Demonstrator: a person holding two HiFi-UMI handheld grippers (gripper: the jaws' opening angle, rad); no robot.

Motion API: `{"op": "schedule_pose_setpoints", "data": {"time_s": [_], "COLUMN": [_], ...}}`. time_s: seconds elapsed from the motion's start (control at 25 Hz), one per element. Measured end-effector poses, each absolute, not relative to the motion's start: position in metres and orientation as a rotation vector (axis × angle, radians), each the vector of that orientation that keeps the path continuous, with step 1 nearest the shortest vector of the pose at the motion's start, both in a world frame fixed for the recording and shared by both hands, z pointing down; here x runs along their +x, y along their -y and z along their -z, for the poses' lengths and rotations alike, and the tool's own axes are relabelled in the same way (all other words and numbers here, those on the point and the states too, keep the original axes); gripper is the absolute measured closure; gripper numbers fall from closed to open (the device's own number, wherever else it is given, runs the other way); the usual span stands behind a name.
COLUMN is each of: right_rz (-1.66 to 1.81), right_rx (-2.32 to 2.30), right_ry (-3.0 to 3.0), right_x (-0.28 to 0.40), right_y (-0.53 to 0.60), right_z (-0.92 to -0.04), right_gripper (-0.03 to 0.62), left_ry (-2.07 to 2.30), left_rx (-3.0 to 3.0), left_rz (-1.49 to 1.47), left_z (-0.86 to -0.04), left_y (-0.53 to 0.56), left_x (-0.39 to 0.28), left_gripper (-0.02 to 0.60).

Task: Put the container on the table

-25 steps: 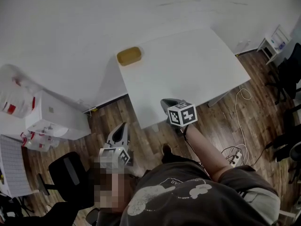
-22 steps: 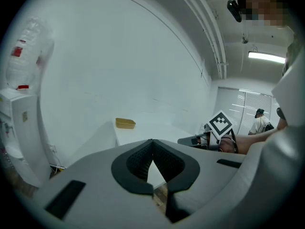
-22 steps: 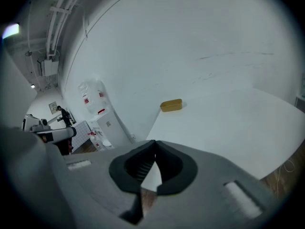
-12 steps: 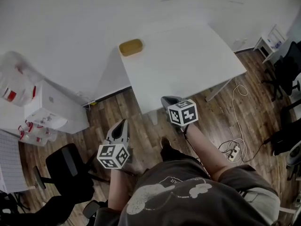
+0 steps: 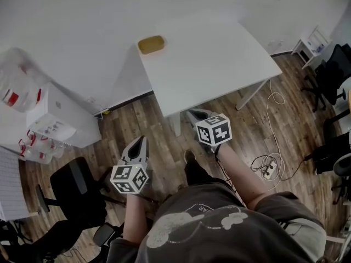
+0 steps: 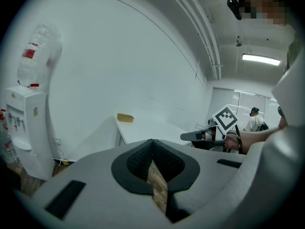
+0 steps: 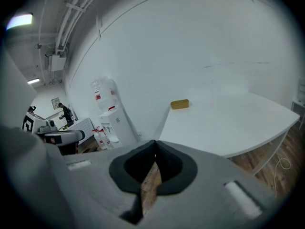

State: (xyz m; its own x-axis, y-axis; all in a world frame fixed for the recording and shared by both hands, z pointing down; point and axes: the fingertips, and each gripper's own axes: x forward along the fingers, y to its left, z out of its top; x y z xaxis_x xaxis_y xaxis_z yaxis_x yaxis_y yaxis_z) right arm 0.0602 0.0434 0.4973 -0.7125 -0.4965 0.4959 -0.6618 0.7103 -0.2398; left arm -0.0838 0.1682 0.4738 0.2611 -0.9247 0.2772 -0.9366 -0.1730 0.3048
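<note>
A shallow yellow container (image 5: 151, 44) rests on the far left corner of the white table (image 5: 219, 64). It also shows as a small yellow container (image 6: 125, 118) in the left gripper view and as a container (image 7: 179, 104) on the table (image 7: 228, 123) in the right gripper view. My left gripper (image 5: 140, 143) is over the wooden floor, well short of the table, shut with nothing in it. My right gripper (image 5: 194, 114) sits just off the table's near edge, also shut and empty. Both point toward the table.
A water dispenser (image 5: 60, 122) with a bottle stands at the left by the wall. A black office chair (image 5: 77, 196) is at the lower left. A power strip and cable (image 5: 269, 169) lie on the floor to the right, and more chairs (image 5: 334, 75) stand beyond.
Both grippers have drawn back from the table; the right one was over its near edge and is now over the floor. The table and container look farther away.
</note>
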Motion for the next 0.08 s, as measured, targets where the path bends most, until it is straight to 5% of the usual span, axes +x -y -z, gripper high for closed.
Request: {"op": "schedule_pose_setpoints", "data": {"time_s": [0.08], "right_rz": [-0.568], "right_rx": [0.896], "right_ry": [2.523], "right_x": [0.0634], "right_y": [-0.0539], "right_z": [-0.4964], "right_gripper": [0.595], "left_ry": [1.688], "left_rx": [2.131], "left_rz": [-0.040], "left_z": [-0.4740], "left_y": [-0.1780], "left_x": [-0.0802], "left_gripper": [0.584]}}
